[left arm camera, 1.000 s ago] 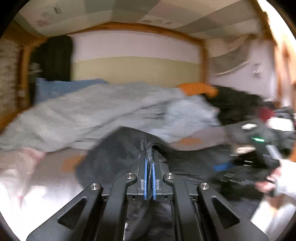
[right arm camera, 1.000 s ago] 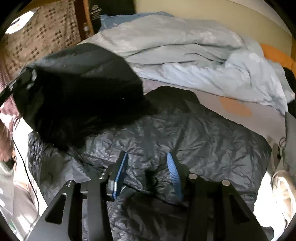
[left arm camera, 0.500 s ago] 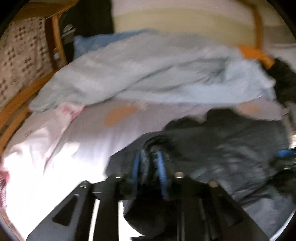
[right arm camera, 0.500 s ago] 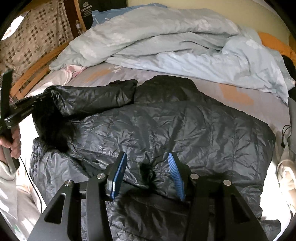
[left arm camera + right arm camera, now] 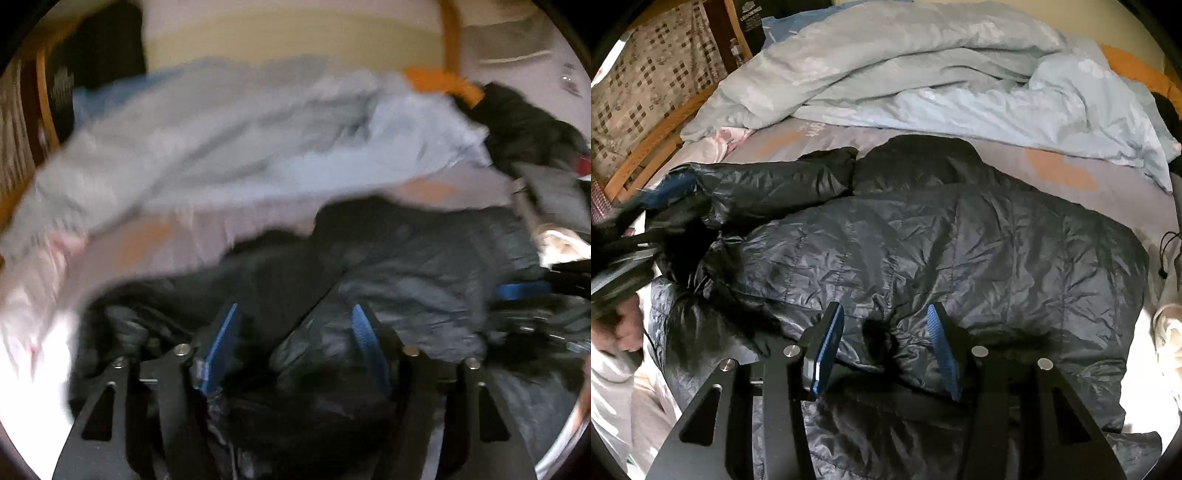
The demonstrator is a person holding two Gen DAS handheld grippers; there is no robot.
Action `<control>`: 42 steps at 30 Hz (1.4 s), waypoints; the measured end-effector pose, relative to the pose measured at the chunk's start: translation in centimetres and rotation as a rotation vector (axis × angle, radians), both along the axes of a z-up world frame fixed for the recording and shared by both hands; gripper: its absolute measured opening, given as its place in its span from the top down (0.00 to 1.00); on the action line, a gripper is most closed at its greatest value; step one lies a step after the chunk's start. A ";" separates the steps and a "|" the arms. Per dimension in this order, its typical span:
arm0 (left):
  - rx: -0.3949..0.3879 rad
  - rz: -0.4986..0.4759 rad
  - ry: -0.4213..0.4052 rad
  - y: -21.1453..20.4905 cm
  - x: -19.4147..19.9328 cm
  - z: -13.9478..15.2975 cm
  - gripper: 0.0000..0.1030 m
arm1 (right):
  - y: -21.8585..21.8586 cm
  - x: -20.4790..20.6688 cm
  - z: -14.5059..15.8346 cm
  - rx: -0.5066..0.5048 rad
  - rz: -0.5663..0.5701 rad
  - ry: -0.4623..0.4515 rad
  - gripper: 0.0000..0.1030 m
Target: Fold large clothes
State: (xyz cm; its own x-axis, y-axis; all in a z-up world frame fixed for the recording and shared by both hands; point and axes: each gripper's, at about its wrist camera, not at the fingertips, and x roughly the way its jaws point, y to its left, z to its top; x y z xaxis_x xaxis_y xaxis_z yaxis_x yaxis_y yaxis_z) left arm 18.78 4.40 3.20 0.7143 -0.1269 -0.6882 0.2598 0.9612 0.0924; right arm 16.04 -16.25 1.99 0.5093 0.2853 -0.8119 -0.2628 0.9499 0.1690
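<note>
A dark quilted puffer jacket (image 5: 942,240) lies spread on the bed, one sleeve (image 5: 768,184) folded across its upper left. My right gripper (image 5: 884,321) is open, low over the jacket's lower middle, holding nothing. My left gripper (image 5: 291,325) is open over the jacket (image 5: 406,266) near its left side, in a blurred view. The left gripper also shows at the left edge of the right wrist view (image 5: 624,266), blurred. The right gripper's blue pad shows at the right of the left wrist view (image 5: 517,290).
A rumpled light-blue duvet (image 5: 923,74) lies along the back of the bed on a grey sheet (image 5: 1052,166). A wooden bed rail (image 5: 646,155) runs on the left. Dark clothes (image 5: 524,125) are piled at the far right. An orange pillow (image 5: 443,83) sits behind.
My left gripper, shut on the jacket sleeve and holding it up, brought it down across the jacket and opened, letting it go. The right gripper stayed open in place.
</note>
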 end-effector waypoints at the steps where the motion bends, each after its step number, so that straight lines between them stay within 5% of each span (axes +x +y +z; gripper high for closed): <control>1: 0.016 0.017 0.037 0.4 1.0 -0.9 0.41 | -0.1 0.0 -0.1 0.003 0.001 0.006 0.52; 8: 0.109 0.088 0.137 1.3 3.0 -4.5 0.45 | -0.1 0.6 -0.5 -0.008 0.003 0.014 0.52; 10: 0.095 0.102 0.113 1.8 3.0 -4.4 0.89 | -0.3 0.7 -0.6 -0.004 -0.008 0.019 0.52; 11: 0.095 0.105 0.090 1.9 2.8 -4.1 0.97 | -0.3 0.7 -0.6 -0.003 -0.011 0.021 0.52; 14: 0.097 0.087 -0.060 1.8 1.1 -1.6 0.98 | -0.5 0.3 -0.3 -0.008 -0.003 0.013 0.52; 18: -0.087 -0.047 -0.157 1.7 -1.8 3.5 0.98 | -0.7 -0.4 0.8 -0.025 -0.002 -0.032 0.52; 22: -0.350 -0.225 -0.223 2.4 -5.5 8.5 0.98 | -0.9 -0.8 1.8 0.008 -0.004 -0.062 0.52; 24: -0.440 -0.228 -0.280 3.2 -7.2 10.3 0.98 | -0.8 -0.9 2.1 0.020 0.006 -0.076 0.52; 27: -0.546 -0.251 -0.250 4.3 -7.4 11.3 0.98 | -0.3 -1.3 2.5 0.038 0.035 -0.106 0.52; 29: -0.498 -0.195 -0.216 4.4 -6.5 10.6 0.98 | 0.1 -1.6 2.6 0.055 0.061 -0.126 0.48; 32: -0.429 -0.176 -0.143 4.0 -4.8 7.7 0.98 | 0.5 -2.0 2.7 0.054 0.054 -0.165 0.29; 38: -0.317 -0.079 0.038 2.6 -1.8 2.7 0.98 | 0.1 -0.8 0.7 0.039 0.018 -0.105 0.28; 42: -0.064 0.027 0.019 0.8 -1.8 1.8 0.98 | -0.4 0.0 -0.4 0.034 0.006 -0.067 0.29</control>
State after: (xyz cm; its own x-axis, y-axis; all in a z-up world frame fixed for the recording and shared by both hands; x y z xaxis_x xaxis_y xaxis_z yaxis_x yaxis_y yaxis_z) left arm 16.99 5.17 4.98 0.7046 -0.1526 -0.6930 0.2352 0.9716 0.0252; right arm 15.99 -16.62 1.57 0.5604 0.3155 -0.7658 -0.2807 0.9422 0.1828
